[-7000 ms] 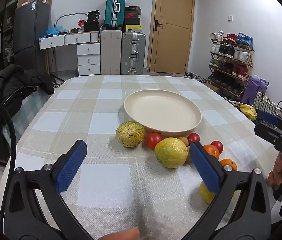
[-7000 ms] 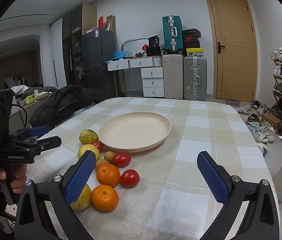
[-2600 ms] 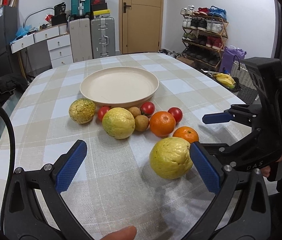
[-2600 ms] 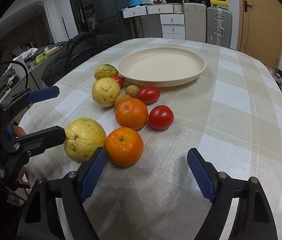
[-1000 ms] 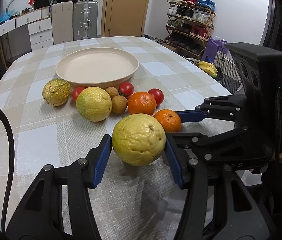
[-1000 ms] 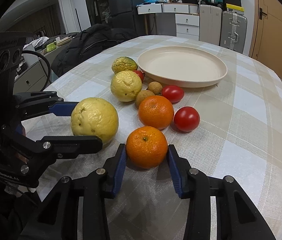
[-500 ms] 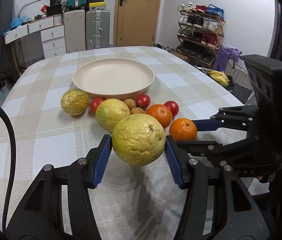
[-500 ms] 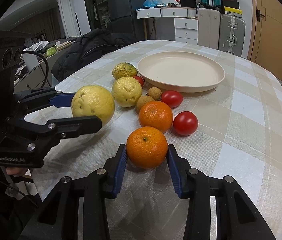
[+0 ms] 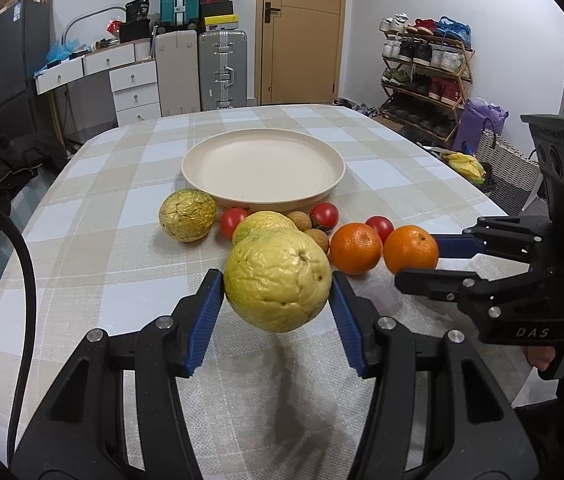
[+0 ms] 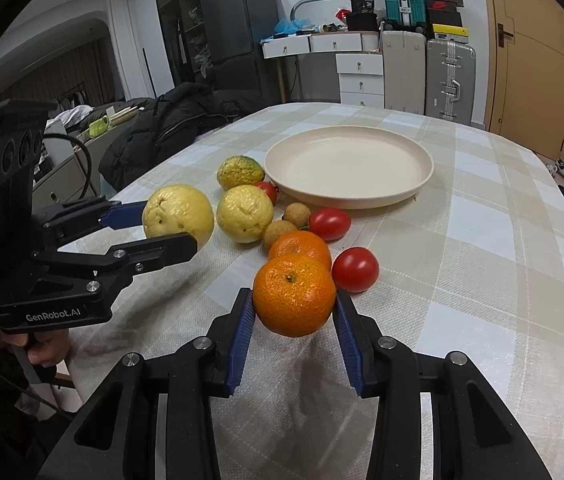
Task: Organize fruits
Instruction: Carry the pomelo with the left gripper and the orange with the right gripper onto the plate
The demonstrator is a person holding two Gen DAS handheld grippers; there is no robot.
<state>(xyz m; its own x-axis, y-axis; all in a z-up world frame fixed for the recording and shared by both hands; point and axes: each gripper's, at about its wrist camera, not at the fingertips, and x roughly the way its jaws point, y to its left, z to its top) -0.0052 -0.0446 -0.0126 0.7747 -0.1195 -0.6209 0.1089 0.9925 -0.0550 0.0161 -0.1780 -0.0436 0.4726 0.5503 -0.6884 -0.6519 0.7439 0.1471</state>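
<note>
My left gripper (image 9: 278,292) is shut on a large yellow guava (image 9: 278,280) and holds it above the checked tablecloth, short of the fruit pile. My right gripper (image 10: 293,312) is shut on an orange (image 10: 293,302), also lifted off the cloth. Each shows in the other's view: the guava (image 10: 178,212) at left, the orange (image 9: 410,250) at right. An empty cream plate (image 9: 264,170) (image 10: 347,166) stands beyond the pile. On the cloth lie a second orange (image 9: 355,247), another yellow guava (image 10: 244,213), a greenish bumpy fruit (image 9: 187,215), red tomatoes (image 10: 355,269) and small brown longans (image 10: 297,213).
The table's right edge (image 9: 493,200) drops toward a shoe rack (image 9: 425,72) and a basket (image 9: 509,164). A black jacket (image 10: 170,128) lies over a chair at the left edge. Suitcases (image 9: 222,72) and drawers (image 9: 134,88) stand by the far wall.
Both grippers have risen a little with their fruits and drawn back from the pile. Earlier they were open; they closed on the guava and the orange about a second ago.
</note>
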